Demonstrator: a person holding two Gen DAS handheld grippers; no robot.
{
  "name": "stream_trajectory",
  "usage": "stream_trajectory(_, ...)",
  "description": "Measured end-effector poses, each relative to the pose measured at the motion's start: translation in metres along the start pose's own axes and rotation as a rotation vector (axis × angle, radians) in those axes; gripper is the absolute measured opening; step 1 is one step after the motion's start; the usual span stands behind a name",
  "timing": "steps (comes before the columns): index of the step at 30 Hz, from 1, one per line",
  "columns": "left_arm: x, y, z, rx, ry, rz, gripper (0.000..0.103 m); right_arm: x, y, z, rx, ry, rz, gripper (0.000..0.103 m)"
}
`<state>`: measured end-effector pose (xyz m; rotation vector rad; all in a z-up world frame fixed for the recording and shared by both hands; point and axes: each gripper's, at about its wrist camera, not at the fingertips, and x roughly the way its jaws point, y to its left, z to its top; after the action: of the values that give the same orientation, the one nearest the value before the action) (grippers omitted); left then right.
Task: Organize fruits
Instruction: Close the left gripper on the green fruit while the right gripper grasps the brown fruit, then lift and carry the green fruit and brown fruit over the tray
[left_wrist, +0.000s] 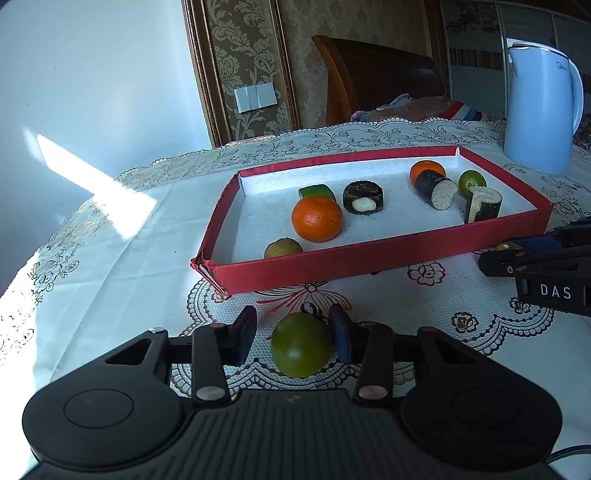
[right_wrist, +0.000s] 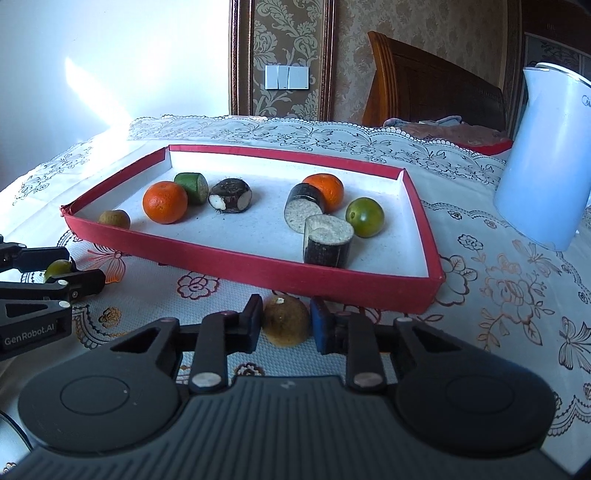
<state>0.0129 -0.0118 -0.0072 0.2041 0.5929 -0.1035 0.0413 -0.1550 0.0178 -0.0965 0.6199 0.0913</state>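
Note:
A red-walled tray (left_wrist: 369, 264) (right_wrist: 236, 264) lies on the lace tablecloth and holds two oranges (left_wrist: 317, 218) (right_wrist: 165, 202), a green citrus (right_wrist: 365, 216), a small brown fruit (left_wrist: 283, 248) and several cut cane pieces (right_wrist: 325, 240). My left gripper (left_wrist: 295, 334) sits in front of the tray with its jaws around a green citrus (left_wrist: 302, 345) on the cloth; the right finger touches it and a gap shows at the left finger. My right gripper (right_wrist: 286, 321) is shut on a brown round fruit (right_wrist: 286, 325) just before the tray's near wall.
A pale blue kettle (left_wrist: 541, 110) (right_wrist: 546, 162) stands to the right behind the tray. The right gripper shows at the right edge of the left wrist view (left_wrist: 535, 258); the left gripper shows at the left edge of the right wrist view (right_wrist: 48, 280). A wooden chair (right_wrist: 424, 85) stands behind the table.

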Motion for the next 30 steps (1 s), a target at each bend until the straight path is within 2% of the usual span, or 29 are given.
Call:
stream_trajectory(11,0.0,0.001,-0.001,-0.004,0.0,0.012,0.032,-0.003,-0.003,-0.001,0.019,-0.014,-0.005,0.025)
stream_trajectory(18,-0.006,0.004,0.002,-0.05,-0.027,0.039,0.031,-0.009,-0.007,-0.001,0.038,-0.04,0.002,0.025)
stream_trajectory(21,-0.01,0.0,0.003,-0.036,-0.055,0.054,0.031,-0.01,-0.007,-0.001,0.04,-0.05,0.002,0.025)
stream_trajectory(25,-0.017,-0.004,0.004,-0.027,-0.084,0.044,0.031,-0.011,-0.008,-0.001,0.044,-0.056,0.001,0.025)
stream_trajectory(30,-0.019,-0.005,0.009,-0.045,-0.079,0.026,0.031,-0.014,-0.008,0.0,0.05,-0.068,-0.004,0.025)
